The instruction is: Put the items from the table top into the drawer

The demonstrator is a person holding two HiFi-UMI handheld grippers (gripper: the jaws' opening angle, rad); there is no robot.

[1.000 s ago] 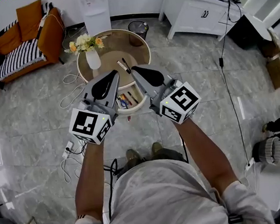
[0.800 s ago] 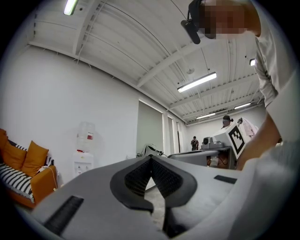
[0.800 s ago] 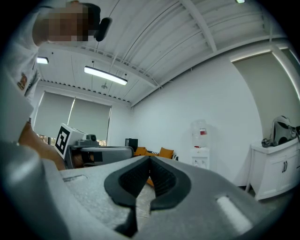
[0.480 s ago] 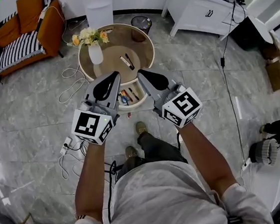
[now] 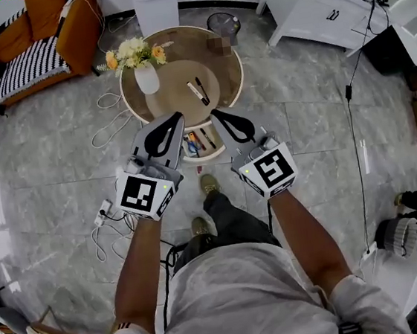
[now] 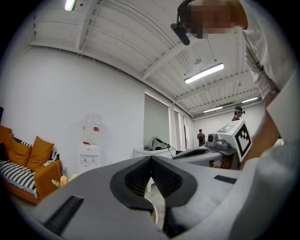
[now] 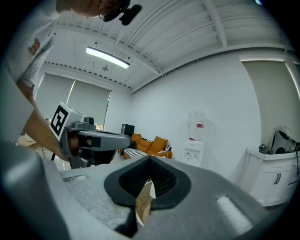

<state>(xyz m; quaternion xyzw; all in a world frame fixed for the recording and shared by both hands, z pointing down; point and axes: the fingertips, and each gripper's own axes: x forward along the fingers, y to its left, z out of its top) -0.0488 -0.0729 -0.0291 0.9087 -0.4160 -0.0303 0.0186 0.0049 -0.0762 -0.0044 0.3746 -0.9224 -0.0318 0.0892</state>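
**Marker and pen on the table top, just ahead of the right gripper**

The white marker (image 5: 198,94) and black pen (image 5: 202,88) lie side by side on the round table (image 5: 217,75), their long axes running 11 to 5 o'clock. The open drawer (image 5: 214,150) is at their 6. The right gripper (image 5: 214,113), shut and empty, sits near their 5 o'clock. It is nearer than the left gripper (image 5: 178,116), also closed, at 7.

An orange sofa (image 5: 79,29), a white water dispenser (image 5: 155,4), what looks like a dark bin (image 5: 223,24), and a white cabinet (image 5: 318,9) line the wall.
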